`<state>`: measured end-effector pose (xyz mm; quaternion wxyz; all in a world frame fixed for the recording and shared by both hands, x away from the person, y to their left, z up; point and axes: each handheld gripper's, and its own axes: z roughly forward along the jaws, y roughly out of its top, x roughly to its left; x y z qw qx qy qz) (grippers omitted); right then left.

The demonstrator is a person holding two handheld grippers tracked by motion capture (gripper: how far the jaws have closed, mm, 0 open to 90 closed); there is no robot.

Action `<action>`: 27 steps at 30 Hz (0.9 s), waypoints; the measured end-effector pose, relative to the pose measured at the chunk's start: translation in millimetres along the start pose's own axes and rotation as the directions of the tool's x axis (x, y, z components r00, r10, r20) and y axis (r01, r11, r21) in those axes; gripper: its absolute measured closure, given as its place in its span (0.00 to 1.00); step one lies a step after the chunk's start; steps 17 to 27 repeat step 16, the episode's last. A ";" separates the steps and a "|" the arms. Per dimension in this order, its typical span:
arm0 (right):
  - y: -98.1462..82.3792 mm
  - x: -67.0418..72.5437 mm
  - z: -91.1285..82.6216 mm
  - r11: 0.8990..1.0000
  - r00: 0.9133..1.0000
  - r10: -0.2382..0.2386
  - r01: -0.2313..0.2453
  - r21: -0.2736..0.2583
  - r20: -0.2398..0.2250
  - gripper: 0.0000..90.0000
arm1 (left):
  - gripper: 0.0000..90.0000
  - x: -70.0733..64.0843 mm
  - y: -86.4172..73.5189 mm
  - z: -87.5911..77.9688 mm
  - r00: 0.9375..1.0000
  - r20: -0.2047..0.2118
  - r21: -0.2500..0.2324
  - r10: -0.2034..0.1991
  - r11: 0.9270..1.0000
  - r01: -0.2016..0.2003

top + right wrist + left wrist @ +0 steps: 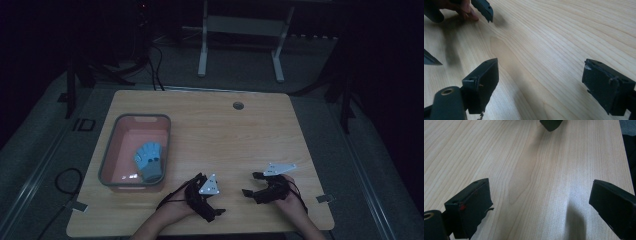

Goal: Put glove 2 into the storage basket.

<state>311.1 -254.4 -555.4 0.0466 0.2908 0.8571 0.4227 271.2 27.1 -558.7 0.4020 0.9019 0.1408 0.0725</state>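
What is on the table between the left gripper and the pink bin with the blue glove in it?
Nothing: the high view shows bare wooden table between the left gripper and the bin.

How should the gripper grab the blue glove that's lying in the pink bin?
Probably best from straight above, pinching the grey cuff end of the blue glove. The glove lies flat on the floor of the pink bin, near its right wall, so a sideways approach would meet the wall. The cuff looks the bulkiest part. The left gripper, jaws wide open, sits closest to the bin.
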 end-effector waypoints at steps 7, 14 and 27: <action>-2.4 -4.5 -2.8 1.000 1.000 0.017 -0.017 -0.010 0.010 0.15 | 0.05 -0.8 -2.0 -1.4 1.000 -0.002 -0.014 -0.010 1.000 0.010; -3.2 -4.4 -2.1 1.000 1.000 0.009 -0.009 -0.007 0.019 0.16 | 0.05 -1.0 -2.8 -2.3 1.000 -0.001 -0.016 -0.012 1.000 0.012; -3.3 -5.0 -2.3 1.000 1.000 0.014 -0.014 -0.009 0.018 0.15 | 0.05 -0.9 -3.0 -2.4 1.000 -0.001 -0.017 -0.012 1.000 0.012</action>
